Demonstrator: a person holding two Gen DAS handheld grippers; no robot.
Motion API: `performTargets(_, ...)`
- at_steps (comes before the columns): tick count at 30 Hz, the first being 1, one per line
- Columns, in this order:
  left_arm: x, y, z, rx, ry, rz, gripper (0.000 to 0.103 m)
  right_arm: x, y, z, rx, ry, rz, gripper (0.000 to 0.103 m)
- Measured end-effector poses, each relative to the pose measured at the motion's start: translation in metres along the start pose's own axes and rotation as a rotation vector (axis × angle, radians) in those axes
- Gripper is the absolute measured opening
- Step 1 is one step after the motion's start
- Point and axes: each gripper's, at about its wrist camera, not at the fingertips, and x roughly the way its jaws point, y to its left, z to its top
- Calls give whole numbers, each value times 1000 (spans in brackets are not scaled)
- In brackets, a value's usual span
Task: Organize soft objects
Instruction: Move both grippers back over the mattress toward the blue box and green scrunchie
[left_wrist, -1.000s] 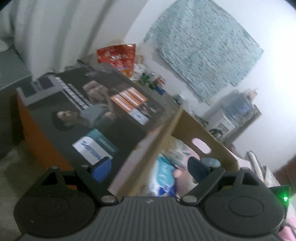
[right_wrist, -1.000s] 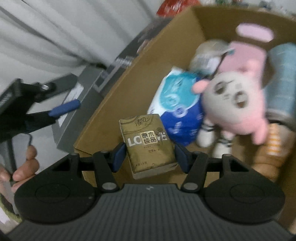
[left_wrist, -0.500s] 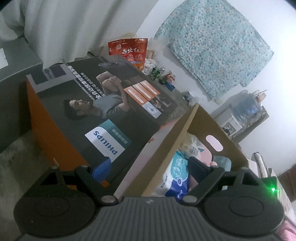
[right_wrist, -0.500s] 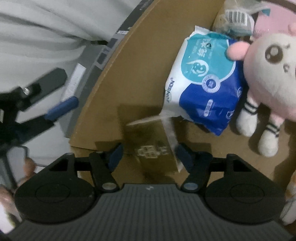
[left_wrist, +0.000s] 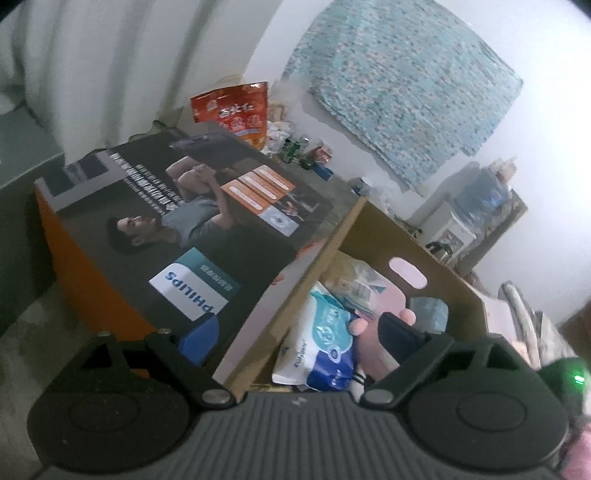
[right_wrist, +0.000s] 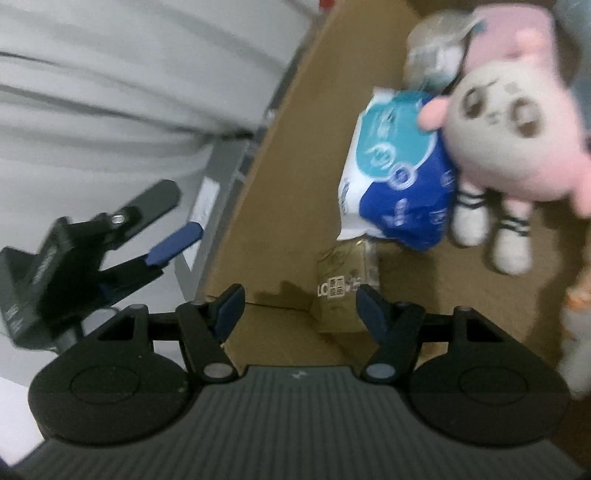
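Observation:
A gold tissue pack (right_wrist: 345, 288) lies on the floor of the cardboard box (right_wrist: 295, 166), near its left wall. My right gripper (right_wrist: 301, 306) hovers above it with its jaws opening; the pads do not press the pack. Further in lie a blue-and-white tissue pack (right_wrist: 399, 173) and a pink plush doll (right_wrist: 517, 122). My left gripper (left_wrist: 299, 336) is open and empty; the box's wall edge (left_wrist: 332, 236) runs up between its fingers in its own view. The blue-and-white pack (left_wrist: 321, 332) and the plush (left_wrist: 373, 343) show there too. The right wrist view has the left gripper (right_wrist: 173, 218) just outside the box.
A large dark printed carton (left_wrist: 184, 221) stands against the box's left side. Behind it are a red snack bag (left_wrist: 232, 110) and small bottles. A teal patterned cloth (left_wrist: 406, 92) hangs on the wall. White curtains (right_wrist: 129, 74) hang left of the box.
The gold pack has left the right gripper's pads and dropped to the box floor. The right jaws stand wider and the gripper has shifted left. The left gripper has barely moved.

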Motion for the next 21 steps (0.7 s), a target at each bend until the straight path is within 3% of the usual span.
performTargets(4, 8, -23, -3, 87, 26, -14, 94, -52, -17, -24, 21, -147, 13, 77)
performTargets(7, 11, -44, -8, 164, 40, -37, 96, -85, -21, -39, 28, -250, 92, 78)
performTargets(11, 14, -71, -17, 261, 57, -64, 98, -128, -18, -54, 3, -390, 123, 86)
performTargets(21, 23, -145, -35, 440, 103, -132, 99, -219, -59, -98, 45, -668, 188, 87)
